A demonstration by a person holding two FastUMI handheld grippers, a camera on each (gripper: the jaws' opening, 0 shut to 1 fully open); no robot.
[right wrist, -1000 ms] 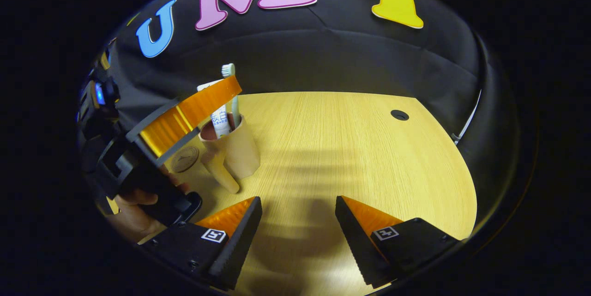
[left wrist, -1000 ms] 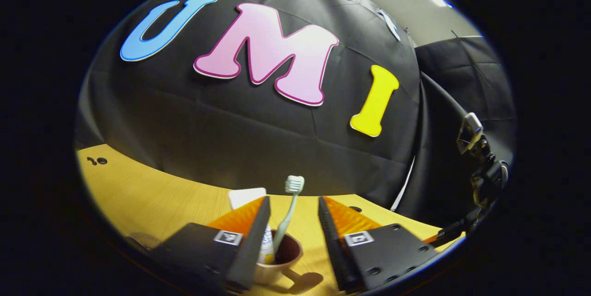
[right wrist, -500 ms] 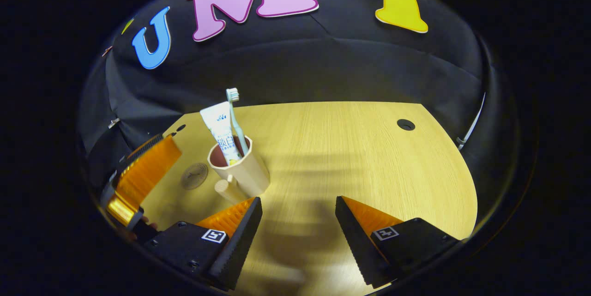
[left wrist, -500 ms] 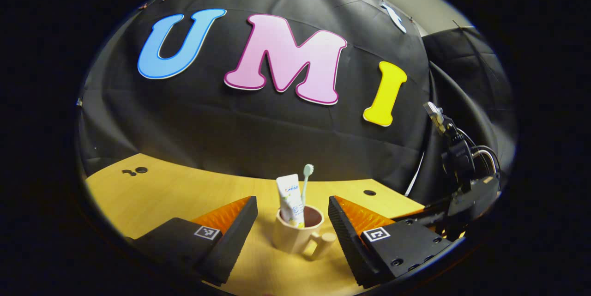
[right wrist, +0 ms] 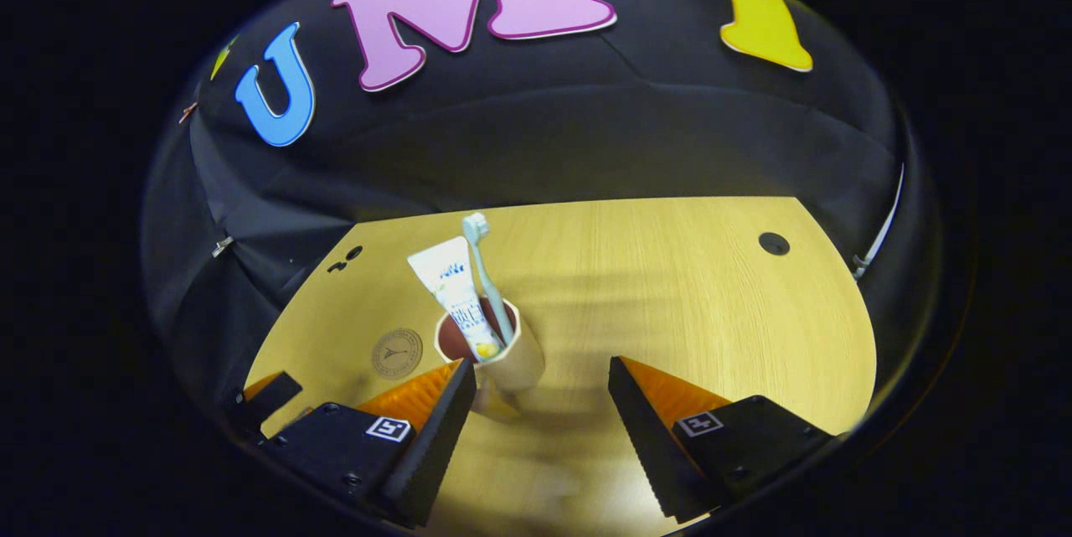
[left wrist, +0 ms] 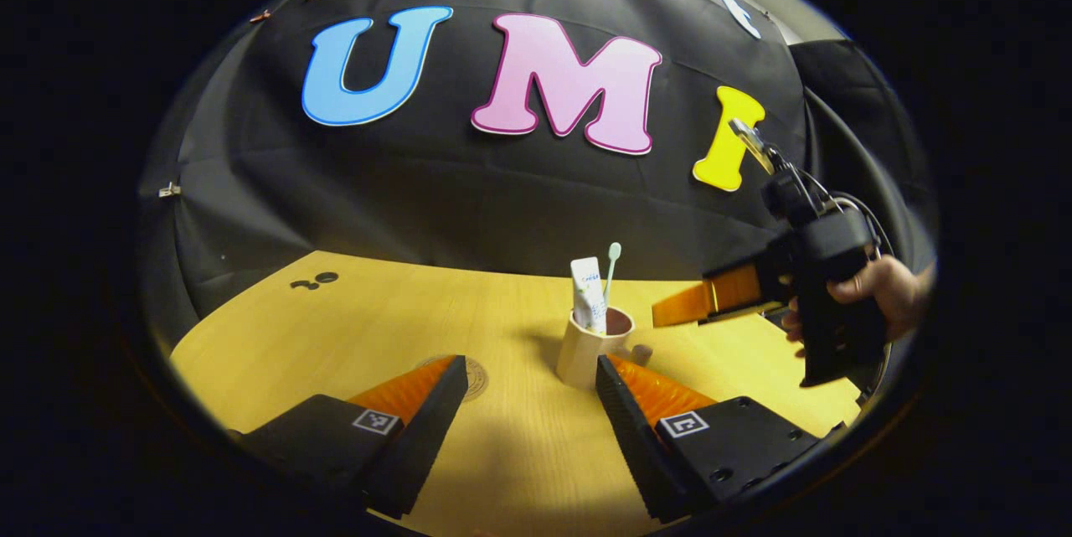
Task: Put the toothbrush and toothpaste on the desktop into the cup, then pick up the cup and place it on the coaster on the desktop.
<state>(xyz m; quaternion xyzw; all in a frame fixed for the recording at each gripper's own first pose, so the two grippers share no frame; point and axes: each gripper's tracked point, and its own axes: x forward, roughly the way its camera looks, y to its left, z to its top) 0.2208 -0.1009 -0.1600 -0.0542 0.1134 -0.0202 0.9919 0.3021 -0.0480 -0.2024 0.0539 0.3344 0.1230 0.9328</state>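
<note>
The cup stands on the desktop beside the coaster, toothbrush and toothpaste inside; looks rigid, top-heavy, so grab the handle, right gripper wide open, left gripper too.

**Brush and paste in the cup, coaster bare**

The beige cup stands upright on the bench, handle toward the camera in the right gripper view. A white toothpaste tube and pale green toothbrush lean inside, bristles up. The round coaster lies just beside it, seemingly not touching.
</note>
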